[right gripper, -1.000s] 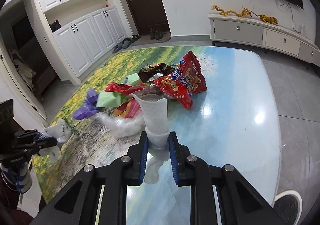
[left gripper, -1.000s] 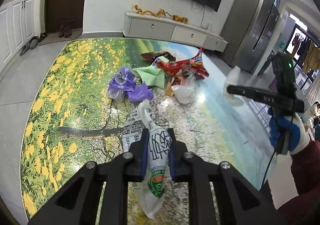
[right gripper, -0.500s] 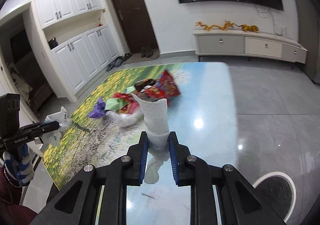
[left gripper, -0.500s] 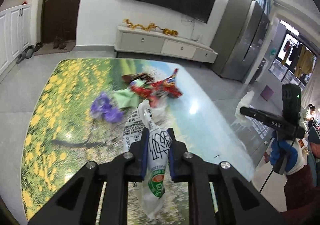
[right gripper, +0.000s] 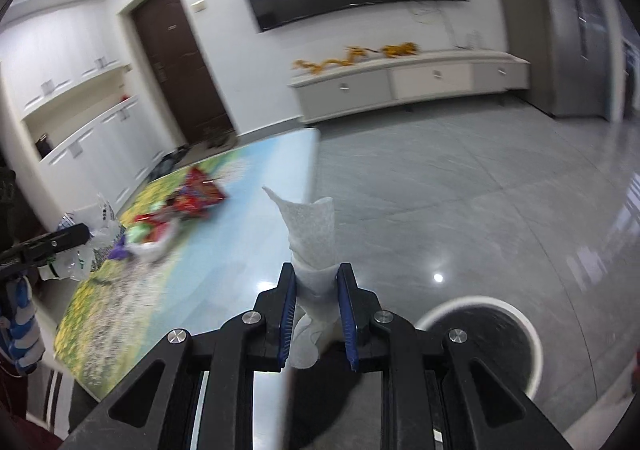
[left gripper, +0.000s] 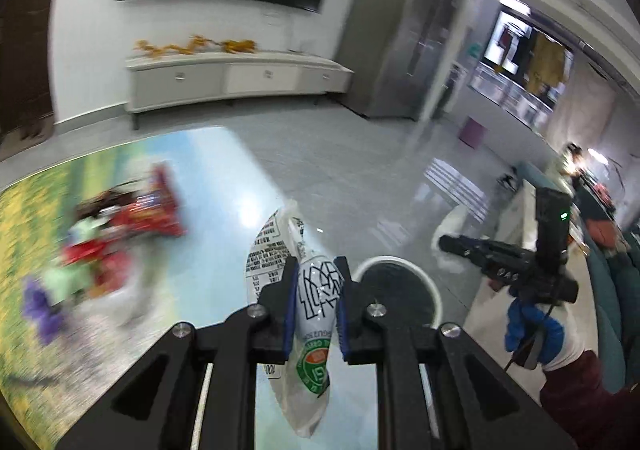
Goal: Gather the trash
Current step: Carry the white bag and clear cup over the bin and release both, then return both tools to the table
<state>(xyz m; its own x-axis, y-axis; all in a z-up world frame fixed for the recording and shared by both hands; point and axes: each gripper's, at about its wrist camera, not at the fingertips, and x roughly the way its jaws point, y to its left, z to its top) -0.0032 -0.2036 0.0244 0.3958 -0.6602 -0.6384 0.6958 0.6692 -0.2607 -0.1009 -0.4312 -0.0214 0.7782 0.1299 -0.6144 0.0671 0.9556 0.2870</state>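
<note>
A: Item one, the left gripper (left gripper: 317,290)?

B: Black, with blue pads, jaws narrow and clamped on a crumpled clear plastic bag with black print and a green-and-orange round logo (left gripper: 314,302). The bag stuck up past the fingertips and hung below them, over the glossy table edge.

A: Item two, the right gripper (right gripper: 317,292)?

B: Same make. Jaws narrow, pinching a white paper-like wrapper, rolled and flared open at the top (right gripper: 314,234). It stood upright between the pads.

A: What lay beyond them?

B: A round bin with a white rim and dark inside (right gripper: 480,338) on the grey tiled floor, just right of the right gripper; in the left view it sat directly behind the bag.

A: Remaining trash?

B: A blurred heap of red snack packets, green and purple wrappers (left gripper: 100,242) on the table printed with a yellow flower meadow (right gripper: 120,298), well apart from both grippers.

A: The person?

B: Blue-and-white gloved hand (left gripper: 536,334), dark red sleeve.
</note>
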